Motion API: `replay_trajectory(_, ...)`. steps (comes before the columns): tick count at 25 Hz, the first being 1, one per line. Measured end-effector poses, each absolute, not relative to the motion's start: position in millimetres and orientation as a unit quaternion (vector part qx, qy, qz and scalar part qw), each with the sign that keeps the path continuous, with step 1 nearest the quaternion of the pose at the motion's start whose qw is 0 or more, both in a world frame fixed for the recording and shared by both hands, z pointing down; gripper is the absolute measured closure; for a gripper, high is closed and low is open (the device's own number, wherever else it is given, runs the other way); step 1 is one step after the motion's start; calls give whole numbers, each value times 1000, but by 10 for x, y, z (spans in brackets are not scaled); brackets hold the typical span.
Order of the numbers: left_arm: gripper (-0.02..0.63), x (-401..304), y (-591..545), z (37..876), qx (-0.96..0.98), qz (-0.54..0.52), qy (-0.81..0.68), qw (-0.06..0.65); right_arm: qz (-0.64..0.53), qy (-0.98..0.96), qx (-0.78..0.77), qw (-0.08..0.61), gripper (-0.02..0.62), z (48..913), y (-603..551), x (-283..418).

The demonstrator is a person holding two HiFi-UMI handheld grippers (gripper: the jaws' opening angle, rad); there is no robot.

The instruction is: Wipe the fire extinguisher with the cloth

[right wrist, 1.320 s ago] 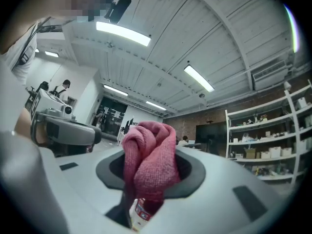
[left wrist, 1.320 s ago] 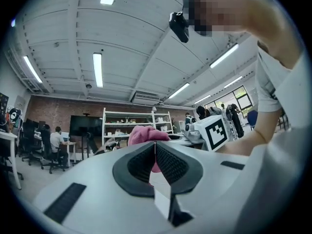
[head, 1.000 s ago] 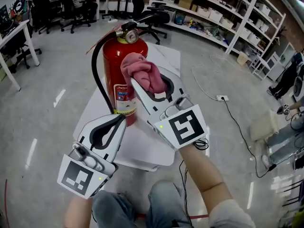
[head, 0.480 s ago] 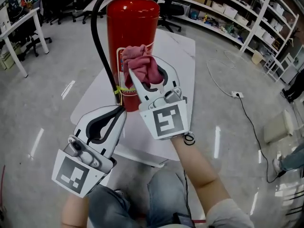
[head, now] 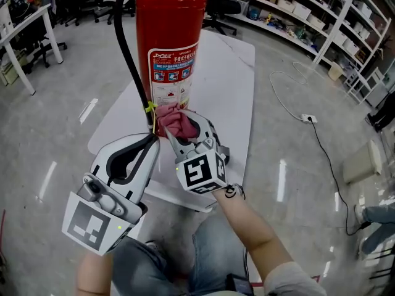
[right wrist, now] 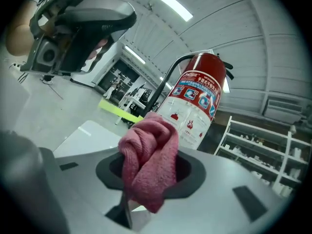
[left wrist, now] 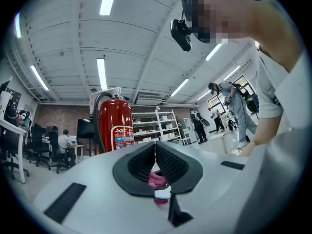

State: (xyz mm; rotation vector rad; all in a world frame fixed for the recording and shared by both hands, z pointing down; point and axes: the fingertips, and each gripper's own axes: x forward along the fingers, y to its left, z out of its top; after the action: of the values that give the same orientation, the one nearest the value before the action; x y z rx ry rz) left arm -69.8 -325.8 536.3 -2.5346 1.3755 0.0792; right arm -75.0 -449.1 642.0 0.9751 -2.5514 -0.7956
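A red fire extinguisher (head: 171, 42) with a black hose (head: 126, 60) stands upright on a white table (head: 231, 79). My right gripper (head: 168, 126) is shut on a bunched pink cloth (head: 174, 118), which presses against the low front of the cylinder, under its label. From the right gripper view the cloth (right wrist: 148, 165) fills the jaws, with the extinguisher (right wrist: 195, 101) just behind it. My left gripper (head: 153, 142) hangs shut and holds nothing, close to the left of the cloth and near the hose. In the left gripper view the left gripper (left wrist: 155, 146) has its pads meeting below the extinguisher (left wrist: 116, 130).
Shelving (head: 308, 11) with boxes runs along the back right. A desk (head: 24, 36) and office chairs stand at the left. A cable and power strip (head: 307, 118) lie on the floor to the right. People (left wrist: 229, 106) stand in the background.
The right gripper has slid the cloth down the extinguisher, from near the gauge to below the label. The left gripper has stayed shut at about the same place.
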Motion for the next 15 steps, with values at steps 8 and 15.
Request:
replay_trajectory(8, 592, -724, -3203, 5341, -871, 22, 472, 130, -328, -873, 361, 13, 448, 4848, -4502, -731)
replay_trajectory(15, 592, -748, -3152, 5215, -866, 35, 476, 147, -344, -863, 367, -41, 448, 3953, -4439, -735)
